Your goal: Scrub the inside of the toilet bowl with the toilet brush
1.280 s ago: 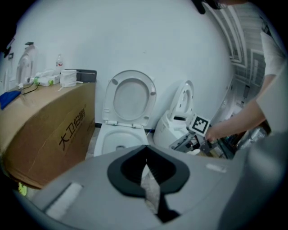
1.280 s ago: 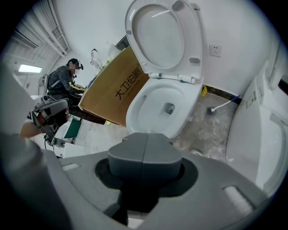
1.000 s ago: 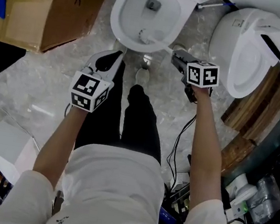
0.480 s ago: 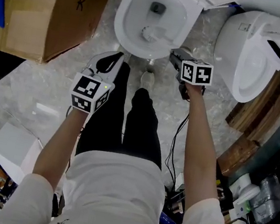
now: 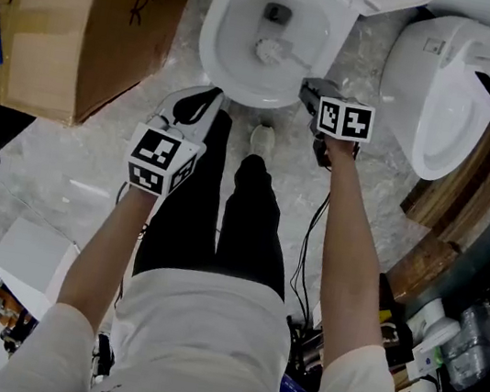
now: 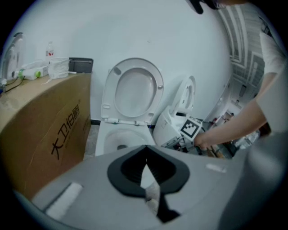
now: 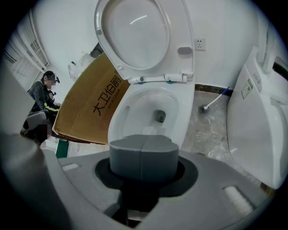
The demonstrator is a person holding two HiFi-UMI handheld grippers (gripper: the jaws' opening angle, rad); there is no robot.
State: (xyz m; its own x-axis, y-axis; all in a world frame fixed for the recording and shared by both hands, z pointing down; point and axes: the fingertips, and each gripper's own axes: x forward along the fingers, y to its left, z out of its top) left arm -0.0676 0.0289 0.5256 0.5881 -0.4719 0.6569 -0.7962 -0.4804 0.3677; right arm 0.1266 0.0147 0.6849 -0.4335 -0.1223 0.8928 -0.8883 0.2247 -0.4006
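A person stands over an open toilet bowl [image 5: 214, 22] with a two-jaw gripper in each hand. The right gripper [image 5: 310, 89], held just beyond the bowl's near right rim, has its grey pads pressed together on the handle of the toilet brush [image 5: 271, 51]. The white brush head sits inside the bowl, near the drain opening and toward the right wall.

The left gripper [image 5: 209, 97] hangs to the near left of the bowl, above the floor and apart from the porcelain. Its jaws meet at the tips with nothing between them.

The toilet's seat and lid [image 7: 139, 38] are raised against the far wall. A large cardboard box [image 5: 100, 8] stands just left of the bowl, and a second white toilet [image 5: 439, 93] stands to the right. In the right gripper view, another brush [image 7: 210, 104] lies on the mottled floor between the two toilets, near the far wall, and a second person [image 7: 45, 96] is visible at the far left beyond the box.
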